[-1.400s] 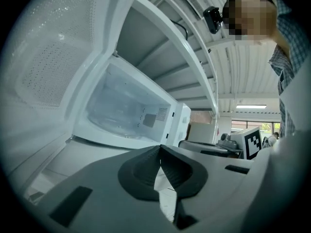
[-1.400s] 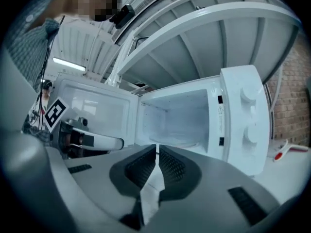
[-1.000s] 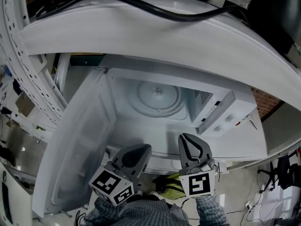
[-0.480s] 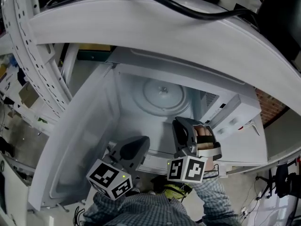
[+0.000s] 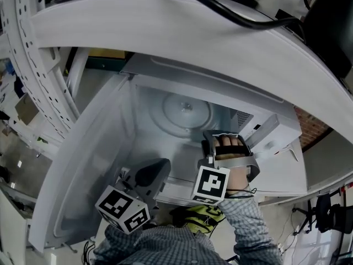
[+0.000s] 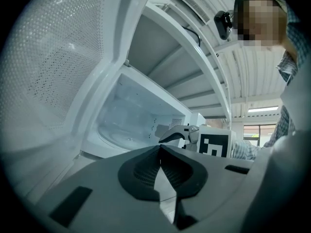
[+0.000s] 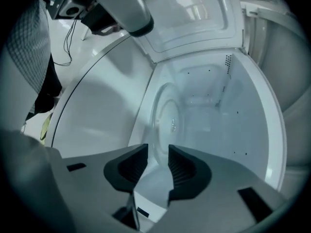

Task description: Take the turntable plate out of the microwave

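Fingers, right gripper (image 7: 156, 163): two dark ribbed pads on pale grey moulded bodies, a narrow gap apart and pressing on nothing. They point into the microwave (image 5: 148, 127) from its front opening. The near rim of the turntable plate (image 7: 170, 120) lies in line with the gap, just past the tips. Whether it has entered the gap cannot be told.

Fingers, left gripper (image 6: 160, 171): same ribbed pads, closed tip to tip with nothing between them. It is held outside the cavity at the lower front edge, just beside the right gripper.

Turntable plate: round, clear glass with a faint blue-grey cast. It is shallow and dished, with a raised rim, concentric moulded rings and a small hub at the centre. It lies flat on the cavity floor, about midway between the side walls.

Microwave: white box with smooth, glossy inner walls. Small dark holes dot the walls, and a vent grille sits high on the right-hand wall.

Door (image 5: 88, 170): hinged at the left and swung wide open. Its window panel is a fine perforated mesh, plain in the left gripper view.

Marker cube (image 5: 210, 184): white faces with black square patterns, one on each gripper.

Sleeve (image 5: 245, 222): checked woven cloth, on the arm behind the right gripper.

Shelf (image 5: 165, 35): broad white board above the microwave, with a black cable (image 5: 220, 12) running across it.
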Demonstrator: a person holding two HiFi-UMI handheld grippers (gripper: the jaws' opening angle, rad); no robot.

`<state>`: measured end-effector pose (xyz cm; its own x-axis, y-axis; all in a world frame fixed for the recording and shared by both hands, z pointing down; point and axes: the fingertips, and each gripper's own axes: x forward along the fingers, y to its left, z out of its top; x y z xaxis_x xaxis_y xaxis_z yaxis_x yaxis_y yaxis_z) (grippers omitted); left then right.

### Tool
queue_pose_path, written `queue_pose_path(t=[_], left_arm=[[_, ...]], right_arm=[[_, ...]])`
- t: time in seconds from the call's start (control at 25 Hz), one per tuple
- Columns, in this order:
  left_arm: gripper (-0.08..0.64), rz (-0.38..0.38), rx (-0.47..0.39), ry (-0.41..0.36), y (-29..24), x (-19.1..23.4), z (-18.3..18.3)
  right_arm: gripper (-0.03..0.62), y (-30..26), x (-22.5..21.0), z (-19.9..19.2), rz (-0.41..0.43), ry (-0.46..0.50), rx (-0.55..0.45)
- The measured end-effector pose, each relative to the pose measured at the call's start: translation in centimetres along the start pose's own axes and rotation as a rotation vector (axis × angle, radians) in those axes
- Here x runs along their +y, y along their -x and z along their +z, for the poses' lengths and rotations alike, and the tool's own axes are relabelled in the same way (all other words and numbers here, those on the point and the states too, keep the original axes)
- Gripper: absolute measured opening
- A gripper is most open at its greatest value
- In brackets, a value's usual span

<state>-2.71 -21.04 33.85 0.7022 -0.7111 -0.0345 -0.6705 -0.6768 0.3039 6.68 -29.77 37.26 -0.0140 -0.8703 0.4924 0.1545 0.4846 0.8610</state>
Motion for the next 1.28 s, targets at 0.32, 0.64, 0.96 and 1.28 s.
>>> queue_pose_path(t=[0.32,0.64,0.96,1.28], left_arm=[[0.009,-0.003,-0.007,0.017,0.0,0.0,0.0],[0.009,-0.005,-0.013,0.05,0.3,0.2,-0.1],[0.011,-0.053,-0.044,0.356,-1.0,0.3,-0.7],[0.036,-0.086,-0.075,0.573,-3.2,0.8,-0.5]], right_arm=[[0.12,-1.7,-0.1,-0.7,0.045,0.071,0.054],[0.038,-2.8,0.2,-0.6,0.041,0.143,0.027],[0.037,-2.7,-0.6,-0.2,-0.025,-0.028,-0.008],[0.038,-2.5,-0.8,0.1,-0.054,-0.107,-0.023]])
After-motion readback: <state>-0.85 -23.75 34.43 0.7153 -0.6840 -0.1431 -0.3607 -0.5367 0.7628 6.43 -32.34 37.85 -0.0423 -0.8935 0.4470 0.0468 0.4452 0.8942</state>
